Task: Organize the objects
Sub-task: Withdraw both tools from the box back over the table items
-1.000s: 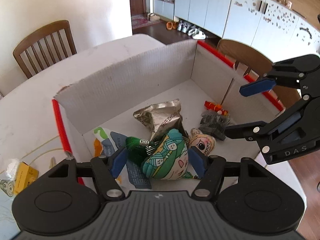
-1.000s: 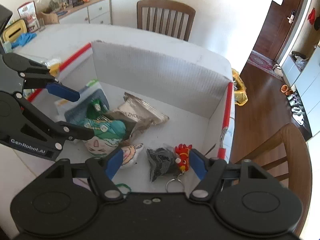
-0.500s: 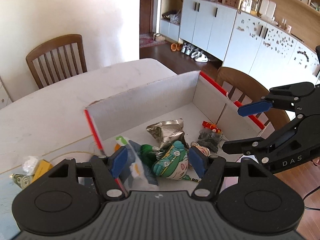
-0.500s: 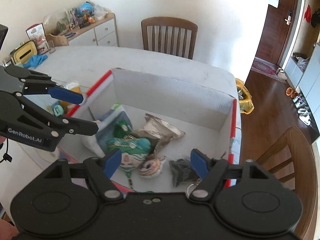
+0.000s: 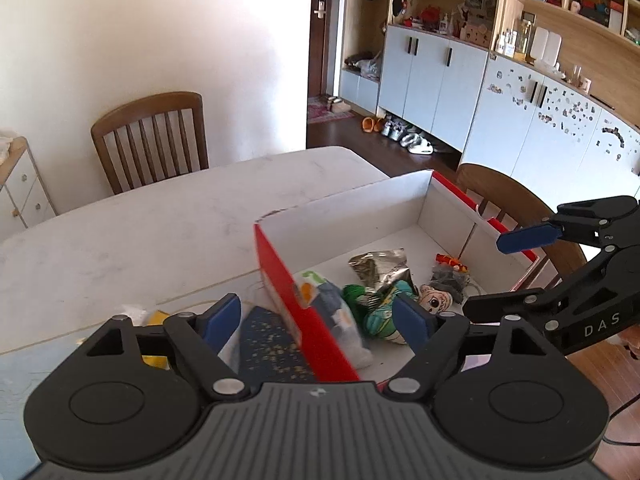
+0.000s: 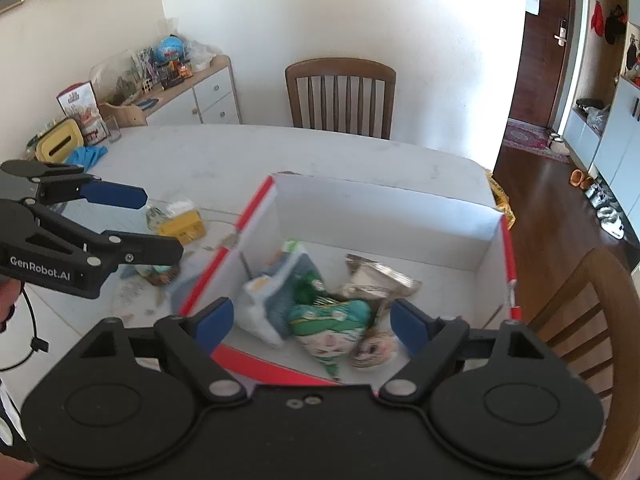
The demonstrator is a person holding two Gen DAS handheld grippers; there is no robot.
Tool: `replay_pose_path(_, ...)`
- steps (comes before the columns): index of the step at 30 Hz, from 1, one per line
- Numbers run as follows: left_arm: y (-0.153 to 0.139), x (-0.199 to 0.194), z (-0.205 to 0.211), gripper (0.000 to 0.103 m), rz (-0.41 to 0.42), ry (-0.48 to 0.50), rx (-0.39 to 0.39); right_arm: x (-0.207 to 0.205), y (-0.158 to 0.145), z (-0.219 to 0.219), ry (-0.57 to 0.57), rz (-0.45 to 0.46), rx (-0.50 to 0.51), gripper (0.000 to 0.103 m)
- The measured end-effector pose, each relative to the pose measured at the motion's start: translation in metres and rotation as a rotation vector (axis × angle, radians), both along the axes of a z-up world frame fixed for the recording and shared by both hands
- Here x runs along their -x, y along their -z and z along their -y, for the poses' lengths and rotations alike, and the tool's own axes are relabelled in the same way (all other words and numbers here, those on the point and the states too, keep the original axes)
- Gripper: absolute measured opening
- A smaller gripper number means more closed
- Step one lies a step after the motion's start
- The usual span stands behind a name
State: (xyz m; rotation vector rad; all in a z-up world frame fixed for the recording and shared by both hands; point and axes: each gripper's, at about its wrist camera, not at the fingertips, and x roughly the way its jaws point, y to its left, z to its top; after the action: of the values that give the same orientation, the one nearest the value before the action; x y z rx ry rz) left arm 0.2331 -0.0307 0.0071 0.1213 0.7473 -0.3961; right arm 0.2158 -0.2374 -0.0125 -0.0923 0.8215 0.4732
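Both tools hang above the red-edged box (image 6: 492,236) on the worktop (image 5: 160,224). The left tool (image 5: 316,316) and right tool (image 6: 312,318) are opening, holding nothing. The green toy pouch (image 6: 332,316) lies in the box below them.

Home dining room: table (image 5: 168,216), chairs (image 6: 340,96), shoe cabinets (image 5: 432,76).

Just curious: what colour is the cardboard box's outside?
Red, white inside; clearest in the left wrist view.

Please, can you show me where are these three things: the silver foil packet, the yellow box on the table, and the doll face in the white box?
silver foil packet (image 6: 380,280): right wrist view, on its crumpled middle.
yellow box (image 6: 185,227): right wrist view, on its top face.
doll face (image 5: 437,301): left wrist view, on the printed face.
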Motion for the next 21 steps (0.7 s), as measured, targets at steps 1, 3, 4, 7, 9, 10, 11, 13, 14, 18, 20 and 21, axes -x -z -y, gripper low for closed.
replay_pose_path(1, -0.001, 0.002, -0.005, 0.085, 0.005, -0.001, -0.002, 0.002, -0.001, -0.005, 0.006, -0.002, -0.007, 0.089)
replay_pose_path(3, -0.004, 0.005, -0.014, 0.085, 0.01, 0.001, -0.001, 0.005, -0.002, -0.014, 0.016, -0.007, -0.024, 0.091)
replay_pose_path(4, -0.005, 0.006, -0.02, 0.086, 0.012, 0.0, 0.0, 0.006, -0.003, -0.019, 0.02, -0.007, -0.029, 0.092)
replay_pose_path(7, -0.007, 0.01, -0.035, 0.087, 0.021, -0.008, 0.001, 0.011, -0.005, -0.033, 0.027, -0.006, -0.039, 0.095)
replay_pose_path(9, -0.007, 0.012, -0.045, 0.087, 0.025, -0.012, 0.003, 0.013, -0.005, -0.043, 0.029, -0.007, -0.049, 0.096)
replay_pose_path(10, -0.007, 0.012, -0.05, 0.087, 0.026, -0.013, 0.004, 0.015, -0.005, -0.047, 0.031, -0.007, -0.053, 0.097)
replay_pose_path(11, -0.007, 0.012, -0.054, 0.087, 0.026, -0.016, 0.005, 0.016, -0.005, -0.052, 0.031, -0.005, -0.058, 0.098)
replay_pose_path(13, -0.006, 0.012, -0.064, 0.088, 0.026, -0.02, 0.007, 0.018, -0.005, -0.063, 0.029, -0.003, -0.059, 0.1)
replay_pose_path(14, -0.006, 0.013, -0.069, 0.089, 0.026, -0.021, 0.007, 0.018, -0.005, -0.068, 0.027, -0.003, -0.059, 0.1)
replay_pose_path(18, -0.002, 0.013, -0.089, 0.096, 0.027, -0.025, 0.005, 0.019, -0.004, -0.088, 0.021, -0.01, -0.06, 0.1)
replay_pose_path(20, 0.001, 0.012, -0.099, 0.099, 0.029, -0.027, 0.004, 0.019, -0.002, -0.098, 0.013, -0.013, -0.056, 0.1)
replay_pose_path(21, 0.002, 0.012, -0.104, 0.099, 0.03, -0.03, 0.003, 0.019, -0.001, -0.104, 0.01, -0.014, -0.054, 0.1)
